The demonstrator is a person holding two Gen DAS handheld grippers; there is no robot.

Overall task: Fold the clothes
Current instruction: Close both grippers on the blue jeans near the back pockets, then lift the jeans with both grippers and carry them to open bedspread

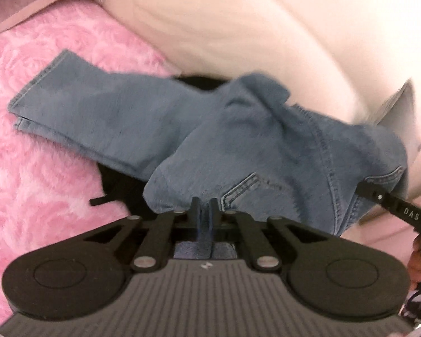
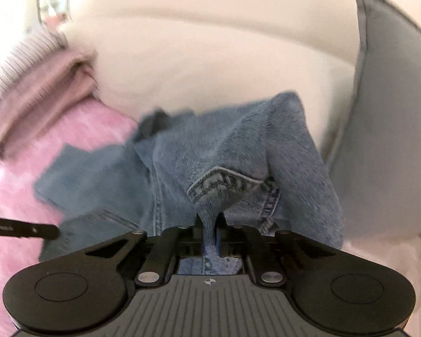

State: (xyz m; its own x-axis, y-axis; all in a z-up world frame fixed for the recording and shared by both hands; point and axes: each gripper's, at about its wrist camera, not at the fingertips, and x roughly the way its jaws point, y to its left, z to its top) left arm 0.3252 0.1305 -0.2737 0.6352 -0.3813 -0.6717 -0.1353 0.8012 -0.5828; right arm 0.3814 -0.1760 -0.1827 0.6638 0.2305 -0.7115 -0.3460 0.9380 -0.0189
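Each tool point(image 1: 205, 203) — matte black linkages, silver rivets, ribbed grey base — bears white lettering.

Ahead of you the white cushion point(image 1: 266, 28) rises as a soft wall just behind the jeans point(image 1: 238, 146), blocking any push forward. The pink fleece blanket point(image 1: 42, 168) to the left lies bare and open for passing. A grey pillow point(image 2: 387, 112) stands upright at the right, closing that side. A folded mauve garment point(image 2: 42, 104) occupies the far left corner, touching the cushion.
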